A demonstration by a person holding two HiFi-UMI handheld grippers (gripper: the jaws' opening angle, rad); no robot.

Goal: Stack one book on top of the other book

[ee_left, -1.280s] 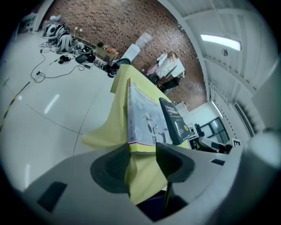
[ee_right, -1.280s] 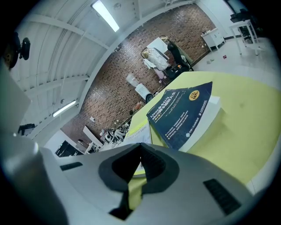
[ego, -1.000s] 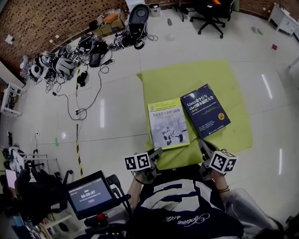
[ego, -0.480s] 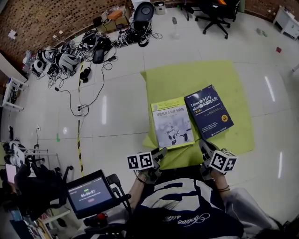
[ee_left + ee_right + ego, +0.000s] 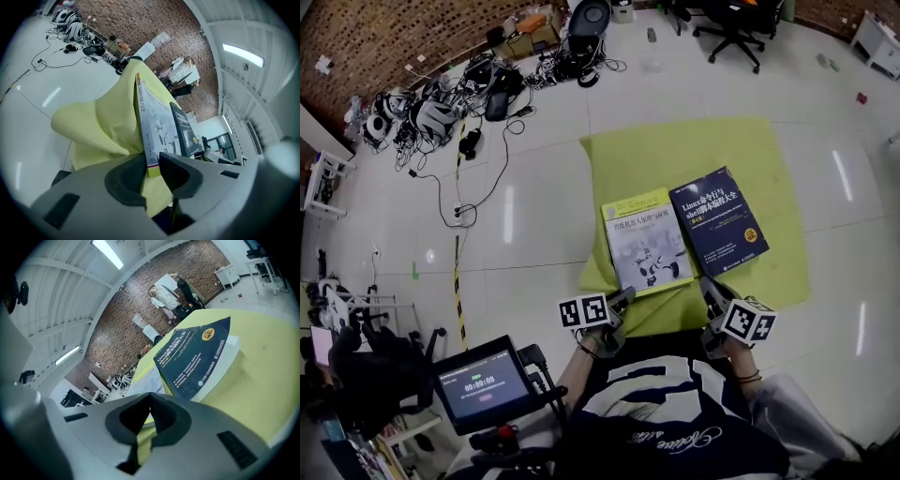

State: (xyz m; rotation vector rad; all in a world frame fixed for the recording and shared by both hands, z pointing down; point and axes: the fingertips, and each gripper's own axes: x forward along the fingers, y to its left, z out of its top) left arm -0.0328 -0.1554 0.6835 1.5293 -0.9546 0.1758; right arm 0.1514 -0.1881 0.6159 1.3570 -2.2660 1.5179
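Observation:
Two books lie side by side on a yellow-green cloth (image 5: 675, 155) on the floor. The pale book (image 5: 645, 242) with a yellow border is on the left, the dark blue book (image 5: 719, 220) on the right. My left gripper (image 5: 619, 302) is at the pale book's near edge. In the left gripper view that book (image 5: 157, 126) stands edge-on between the jaws, which have just been closing, and both pads of the left gripper (image 5: 152, 161) press on it. My right gripper (image 5: 711, 292) hovers short of the blue book (image 5: 194, 357); the right gripper (image 5: 149, 401) is shut on nothing.
A heap of cables and headsets (image 5: 441, 103) lies on the tiled floor at the upper left, and an office chair (image 5: 727, 19) stands at the top. A screen device (image 5: 483, 384) sits at the lower left. Striped tape (image 5: 457, 281) runs along the floor.
The left gripper has edged forward to the pale book's near edge, and its jaws have narrowed onto it. The right gripper has stayed where it was.

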